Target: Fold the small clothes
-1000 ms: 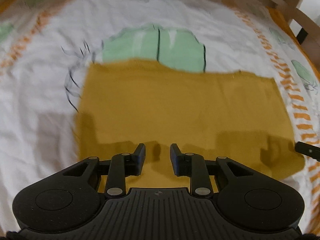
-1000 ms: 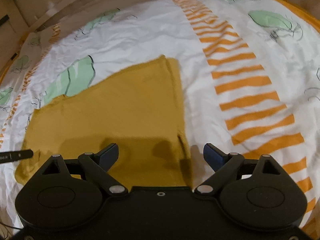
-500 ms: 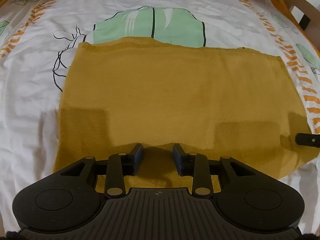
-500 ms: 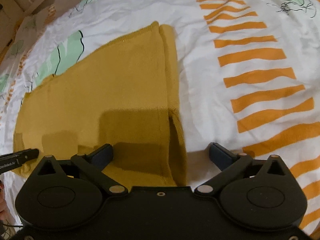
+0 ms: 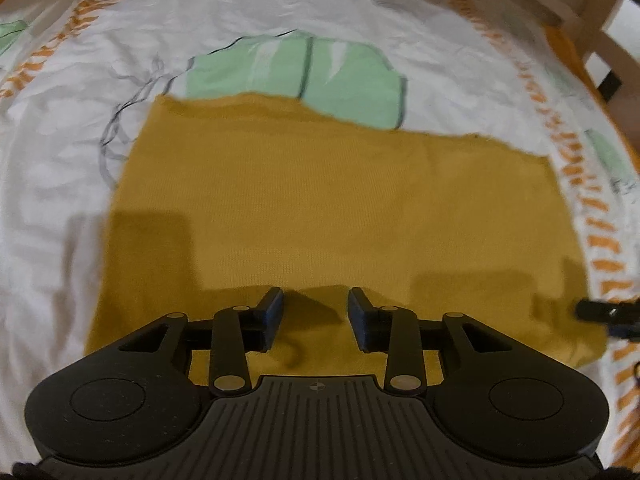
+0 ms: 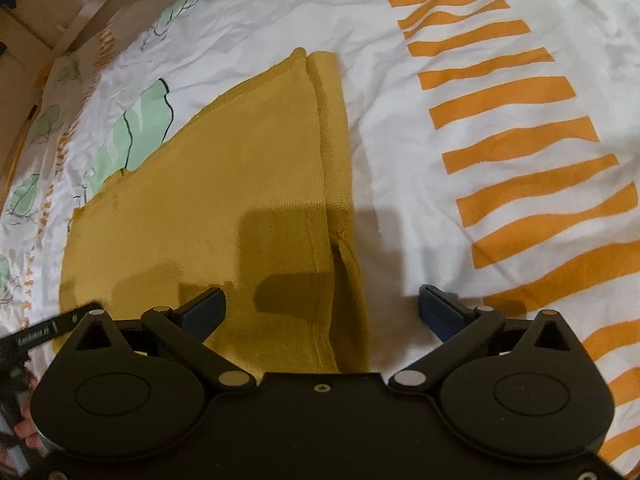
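A mustard-yellow knitted garment (image 5: 320,200) lies flat on the bed, folded into a rough rectangle. Its doubled right edge (image 6: 336,152) shows two layers. My left gripper (image 5: 315,296) hovers over the garment's near edge, jaws partly apart, with nothing pinched between them. My right gripper (image 6: 320,296) stands wide open, straddling the garment's right edge: one finger is over the cloth, the other over the sheet. A finger of the right gripper (image 5: 600,309) shows in the left wrist view, and one of the left gripper (image 6: 52,326) in the right wrist view.
The white bedsheet (image 6: 400,100) carries green leaf prints (image 5: 304,76) and orange stripes (image 6: 520,168). A wooden bed frame (image 5: 560,4) runs along the far right side, and another wooden rail (image 6: 92,0) along the far left.
The left jaws have parted a little wider. The right jaws have spread to full width, and that gripper has sunk closer to the garment's right edge. The garment has not shifted.
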